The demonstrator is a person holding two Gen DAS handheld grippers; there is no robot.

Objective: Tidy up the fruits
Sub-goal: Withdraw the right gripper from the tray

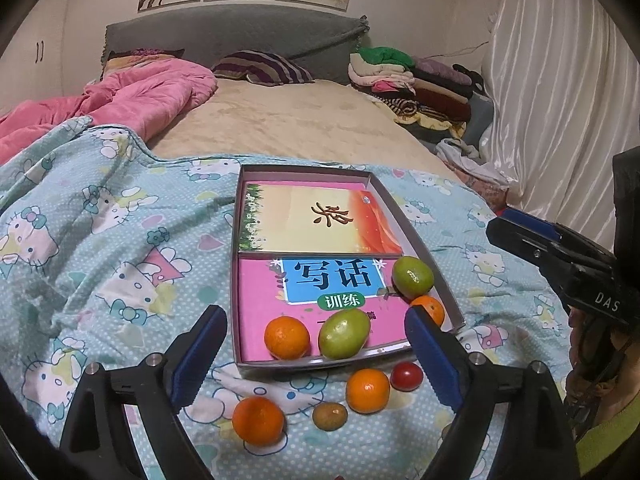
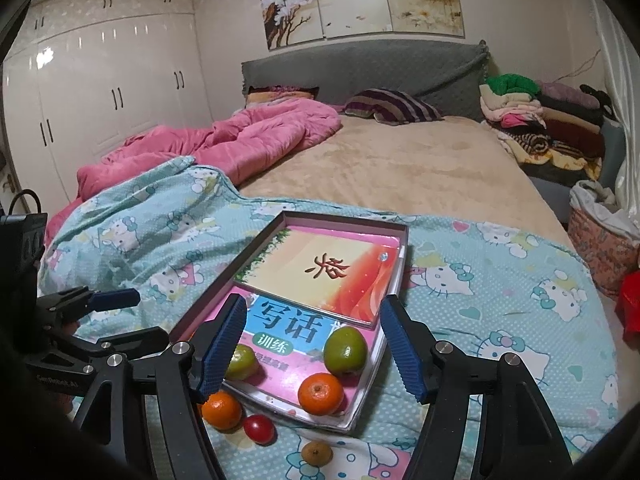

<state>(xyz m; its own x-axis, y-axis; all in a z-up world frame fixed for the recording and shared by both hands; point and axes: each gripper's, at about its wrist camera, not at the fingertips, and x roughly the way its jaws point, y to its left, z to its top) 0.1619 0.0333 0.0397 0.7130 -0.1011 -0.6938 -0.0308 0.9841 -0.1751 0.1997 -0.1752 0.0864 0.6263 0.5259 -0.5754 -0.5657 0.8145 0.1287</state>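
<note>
Both grippers hover low over the bed, each with jaws wide apart and holding nothing; the left gripper [image 1: 312,356] faces the near end of the box [image 1: 448,288], where two oranges and two green fruits lie; only the left view shows the orange [image 1: 259,420] on the blanket [image 1: 100,240]; the right gripper [image 2: 312,344] is beside it.

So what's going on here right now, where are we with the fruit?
A person is sorting fruit into a shallow box on the bed. Both grippers, left and right, hover with jaws open, holding nothing. In the left wrist view, four pieces already sit in the box, including a green fruit; two oranges, a red tomato and a small brown fruit wait outside it on the blanket.
</note>
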